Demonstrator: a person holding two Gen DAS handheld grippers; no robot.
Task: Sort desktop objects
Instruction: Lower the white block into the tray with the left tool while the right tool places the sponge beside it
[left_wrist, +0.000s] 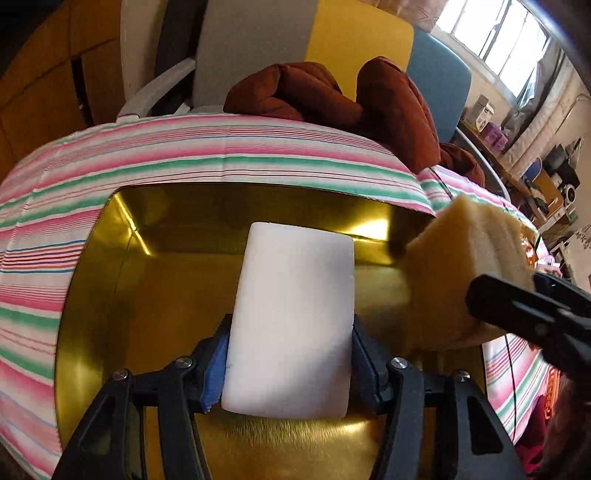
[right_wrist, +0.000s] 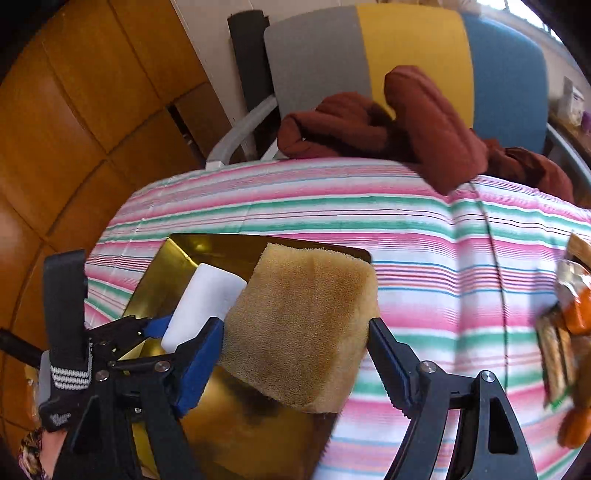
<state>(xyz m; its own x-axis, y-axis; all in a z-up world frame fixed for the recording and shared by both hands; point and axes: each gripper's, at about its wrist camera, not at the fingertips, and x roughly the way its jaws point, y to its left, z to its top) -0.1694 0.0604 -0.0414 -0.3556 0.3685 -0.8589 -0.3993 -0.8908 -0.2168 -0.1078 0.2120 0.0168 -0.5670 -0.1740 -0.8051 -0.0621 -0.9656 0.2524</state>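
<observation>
Writing: none legible; a small white mark on the black wrist strap (right_wrist: 62, 384) is too blurred to read.
Left claw (left_wrist: 288, 365): clenched on a white rounded rectangular foam block (left_wrist: 295, 317), blue pads pressing both long sides.
White block, axis: long axis runs away from the claw, far end over the gold tray's back wall.
White block, place: held above the shiny gold metal tray (left_wrist: 110, 295), not resting on its floor.
Right claw (right_wrist: 295, 354): grasping a tan coarse-pored sponge block (right_wrist: 306, 325) across its width, the blue pads against its two sides.
Sponge, axis: long axis points forward from the claw and tilts up; far edge over the tray's right rim.
Sponge, place: just beside the white block, to its right, partly over the tray and partly over the cloth.
Surface: pink, green and white striped cloth (right_wrist: 443, 258) under the tray.
Around: rust-brown padded garment (right_wrist: 424, 129) heaped at the surface's far edge; behind it a chair back in grey, yellow and blue panels (right_wrist: 406, 55); orange-and-brown packets (right_wrist: 569, 332) blurred at the right edge.
In the way: the sponge hides the tray's right side in the right wrist view.
</observation>
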